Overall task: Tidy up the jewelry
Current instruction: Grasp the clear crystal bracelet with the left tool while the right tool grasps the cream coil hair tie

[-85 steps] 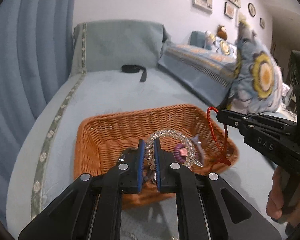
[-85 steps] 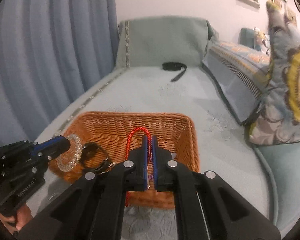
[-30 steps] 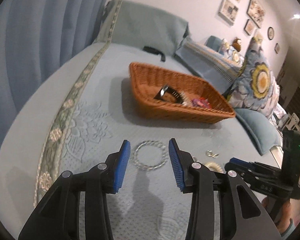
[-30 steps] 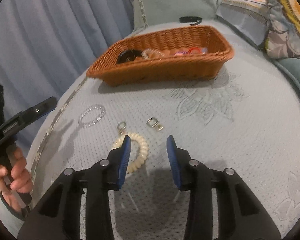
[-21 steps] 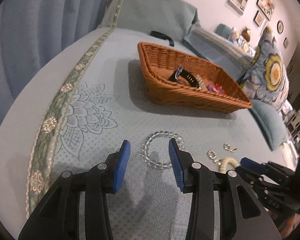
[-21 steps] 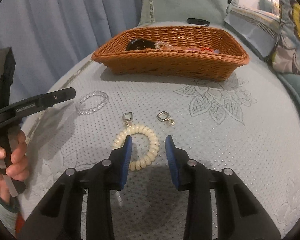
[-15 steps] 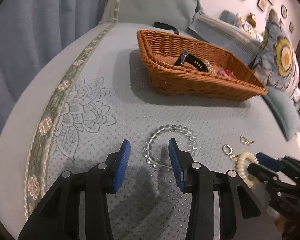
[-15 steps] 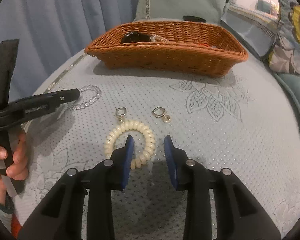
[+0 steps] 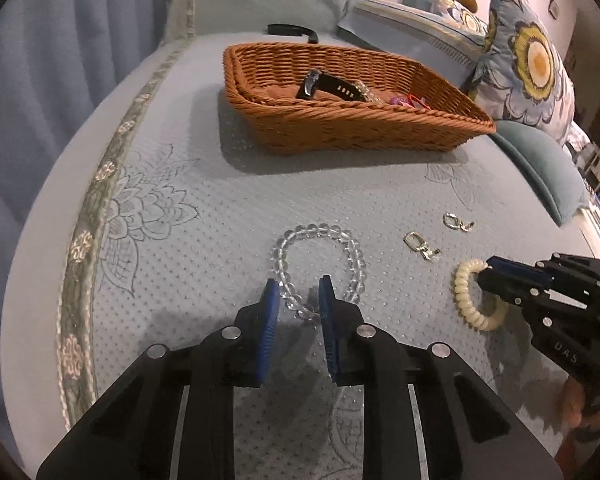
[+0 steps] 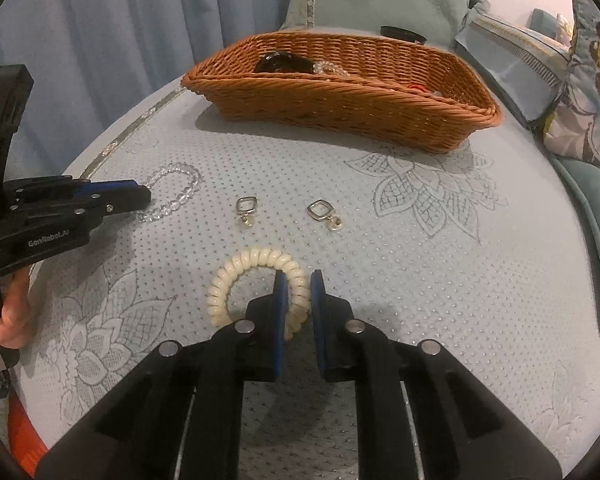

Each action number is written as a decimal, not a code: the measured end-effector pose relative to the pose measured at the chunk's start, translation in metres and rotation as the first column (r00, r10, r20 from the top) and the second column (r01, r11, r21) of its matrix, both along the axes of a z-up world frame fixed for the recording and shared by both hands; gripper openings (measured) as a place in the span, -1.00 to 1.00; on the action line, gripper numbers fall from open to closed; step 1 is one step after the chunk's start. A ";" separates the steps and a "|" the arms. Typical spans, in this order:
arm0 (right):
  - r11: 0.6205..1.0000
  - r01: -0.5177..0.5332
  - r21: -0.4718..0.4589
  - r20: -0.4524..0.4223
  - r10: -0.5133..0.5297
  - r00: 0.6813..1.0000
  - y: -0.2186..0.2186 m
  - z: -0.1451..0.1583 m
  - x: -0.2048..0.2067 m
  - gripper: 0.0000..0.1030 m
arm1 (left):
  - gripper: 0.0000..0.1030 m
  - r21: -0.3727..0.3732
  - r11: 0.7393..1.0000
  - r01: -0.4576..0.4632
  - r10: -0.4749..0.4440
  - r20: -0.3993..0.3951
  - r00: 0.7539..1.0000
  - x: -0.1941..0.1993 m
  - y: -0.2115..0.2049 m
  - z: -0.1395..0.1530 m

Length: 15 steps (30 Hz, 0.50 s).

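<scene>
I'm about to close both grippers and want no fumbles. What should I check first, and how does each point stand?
1. Clear bead bracelet strand between left gripper fingers: ok.
2. Cream coil bracelet band between right gripper fingers: ok.
3. Both grippers open: ok.
4. Two small earrings outside both grips: ok.
5. Wicker basket has free room: ok.
6. Fingertips low enough on the bedspread: cannot tell.
</scene>
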State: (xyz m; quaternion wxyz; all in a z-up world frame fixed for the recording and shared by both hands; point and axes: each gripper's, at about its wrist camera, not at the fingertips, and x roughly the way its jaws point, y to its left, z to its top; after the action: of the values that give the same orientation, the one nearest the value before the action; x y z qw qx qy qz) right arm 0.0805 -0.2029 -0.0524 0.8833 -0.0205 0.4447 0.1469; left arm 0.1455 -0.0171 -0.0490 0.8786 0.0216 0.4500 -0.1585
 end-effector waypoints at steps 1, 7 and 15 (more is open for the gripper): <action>1.000 0.001 0.005 0.002 -0.001 1.000 0.000 0.000 0.000 -0.79 | -0.63 0.002 1.000 -0.007 0.007 0.004 1.000 0.001 0.000 -0.001; 1.000 -0.002 -0.022 0.022 0.003 1.000 0.006 -0.003 -0.001 -0.78 | -0.59 0.041 0.999 -0.026 0.024 0.033 0.999 0.004 -0.009 -0.007; 0.998 -0.045 -0.040 0.045 0.047 0.998 0.015 0.000 -0.005 -0.82 | -0.89 0.152 0.988 -0.013 -0.002 0.099 0.995 -0.005 -0.024 -0.004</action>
State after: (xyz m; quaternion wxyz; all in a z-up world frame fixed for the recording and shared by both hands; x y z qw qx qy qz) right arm 0.0758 -0.1884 -0.0526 0.8892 -0.0513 0.4264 0.1578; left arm 0.1409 -0.0414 -0.0534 0.8961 0.0955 0.4166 -0.1201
